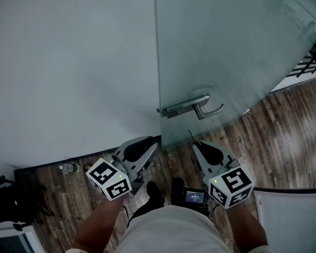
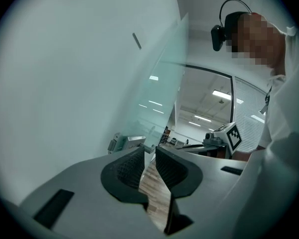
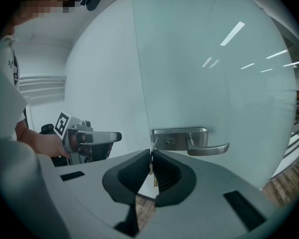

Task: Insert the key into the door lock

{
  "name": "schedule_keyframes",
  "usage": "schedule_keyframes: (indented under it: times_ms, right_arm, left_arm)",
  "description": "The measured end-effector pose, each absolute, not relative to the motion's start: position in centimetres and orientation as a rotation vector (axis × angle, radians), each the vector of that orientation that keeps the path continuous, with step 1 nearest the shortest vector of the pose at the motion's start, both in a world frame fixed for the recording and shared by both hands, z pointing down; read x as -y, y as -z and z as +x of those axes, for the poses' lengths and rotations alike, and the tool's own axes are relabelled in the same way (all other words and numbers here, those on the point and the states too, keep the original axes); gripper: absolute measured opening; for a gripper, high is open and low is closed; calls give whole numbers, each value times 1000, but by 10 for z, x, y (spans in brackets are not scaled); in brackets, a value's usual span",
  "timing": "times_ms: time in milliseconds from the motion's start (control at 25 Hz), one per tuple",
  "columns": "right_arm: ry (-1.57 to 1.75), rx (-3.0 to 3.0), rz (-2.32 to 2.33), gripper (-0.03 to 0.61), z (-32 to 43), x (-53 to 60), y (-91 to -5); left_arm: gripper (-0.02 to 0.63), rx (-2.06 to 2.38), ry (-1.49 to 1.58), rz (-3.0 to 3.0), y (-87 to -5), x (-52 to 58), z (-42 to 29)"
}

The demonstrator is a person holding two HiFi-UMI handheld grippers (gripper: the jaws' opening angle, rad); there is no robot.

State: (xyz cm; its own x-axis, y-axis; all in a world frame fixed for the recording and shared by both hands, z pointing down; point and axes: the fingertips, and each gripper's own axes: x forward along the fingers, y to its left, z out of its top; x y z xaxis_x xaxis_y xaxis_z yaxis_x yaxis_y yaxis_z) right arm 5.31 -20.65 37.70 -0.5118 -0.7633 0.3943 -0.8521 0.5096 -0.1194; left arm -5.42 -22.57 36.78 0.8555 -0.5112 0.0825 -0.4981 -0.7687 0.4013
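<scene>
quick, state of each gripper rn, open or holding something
left gripper: open, nothing between the jaws
right gripper: shut on the key

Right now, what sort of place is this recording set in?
Probably an office interior: a frosted glass door with a brushed metal lever handle, dark wood-plank floor, and ceiling strip lights beyond it.

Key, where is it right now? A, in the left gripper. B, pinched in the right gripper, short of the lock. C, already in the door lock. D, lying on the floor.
B: the key sticks out from the right gripper, whose jaws are closed on it, its tip clear of the door lock; the left gripper holds nothing.
</scene>
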Motion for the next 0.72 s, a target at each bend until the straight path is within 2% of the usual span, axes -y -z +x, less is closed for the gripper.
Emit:
schedule_keyframes:
  times_ms: [720]
  right_arm:
    - [-413,2400,1322,21,45,251,-406]
  left_arm:
    - [78,812,-73,2632,-398,274,-51]
